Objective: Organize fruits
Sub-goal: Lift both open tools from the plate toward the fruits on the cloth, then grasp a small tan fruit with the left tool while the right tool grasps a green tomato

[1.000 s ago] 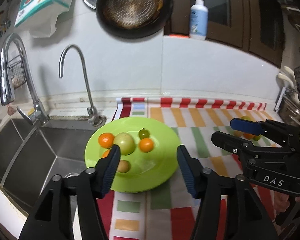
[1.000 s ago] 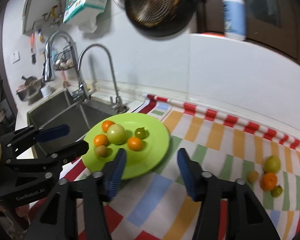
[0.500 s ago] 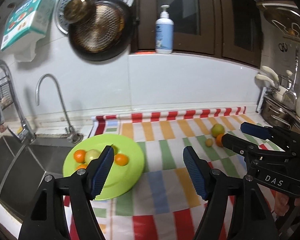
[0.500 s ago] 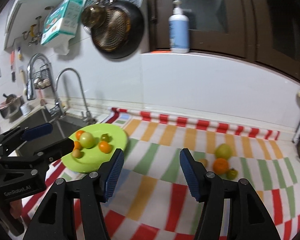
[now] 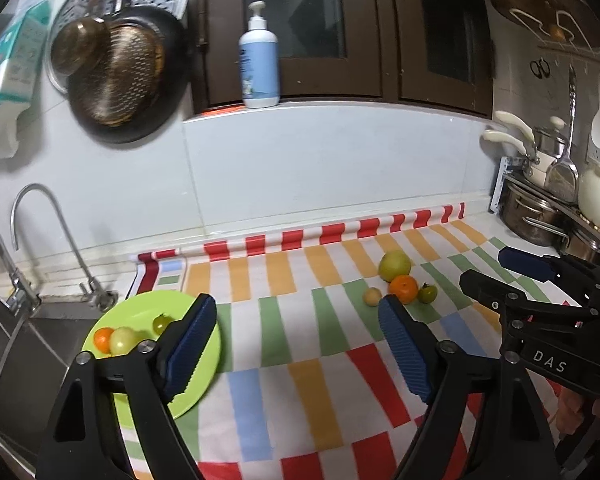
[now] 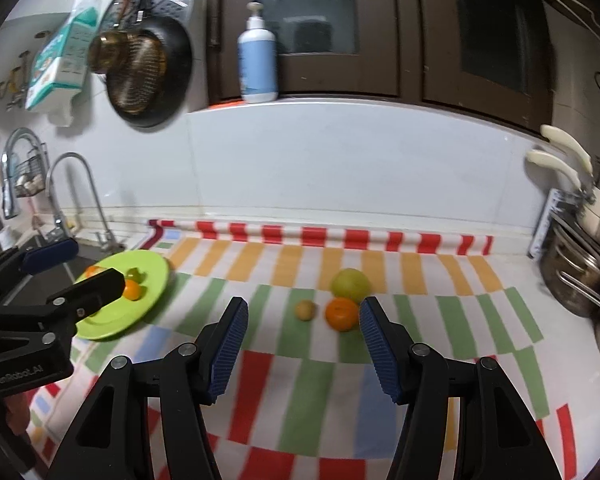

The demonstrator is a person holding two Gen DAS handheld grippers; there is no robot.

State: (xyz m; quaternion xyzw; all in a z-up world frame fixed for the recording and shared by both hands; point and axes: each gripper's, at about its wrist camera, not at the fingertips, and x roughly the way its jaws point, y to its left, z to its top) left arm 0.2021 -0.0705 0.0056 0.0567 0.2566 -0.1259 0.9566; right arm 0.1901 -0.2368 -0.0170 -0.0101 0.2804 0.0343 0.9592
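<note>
Lime-green plate (image 5: 204, 364), round, lying on the striped cloth (image 5: 292, 364) at its sink-side edge; contents visible in the left wrist view: one orange (image 5: 103, 339), one pale green fruit (image 5: 124, 341) touching it, one small dark-green tomato (image 5: 162, 321) just beside; further contents hidden behind the left gripper's finger. Loose fruit, a cluster well apart from the plate toward the stove side of the cloth: large yellow-green fruit (image 6: 350, 282), orange mandarin (image 6: 342, 314) just in front of it, small tan fruit (image 6: 305, 309) beside that, small green tomato (image 5: 427, 293) seen from the left wrist only. Left gripper (image 5: 296, 344): blue pads wide apart, nothing between them, hovering over the cloth between plate and cluster. Right gripper (image 6: 300, 344): pads likewise spread and empty, the mandarin just beyond its tips. Surroundings: steel sink (image 5: 16, 344) with curved tap (image 5: 40, 224) left of the plate; dark pan (image 5: 116, 80) hung on the wall; pump bottle (image 5: 259, 68) on the ledge; pots (image 5: 540, 216) at far right. Change against one second earlier: both cameras then sat close over the plate, which filled the centre; both have since swung toward the loose cluster, and the plate now lies low at the left.
</note>
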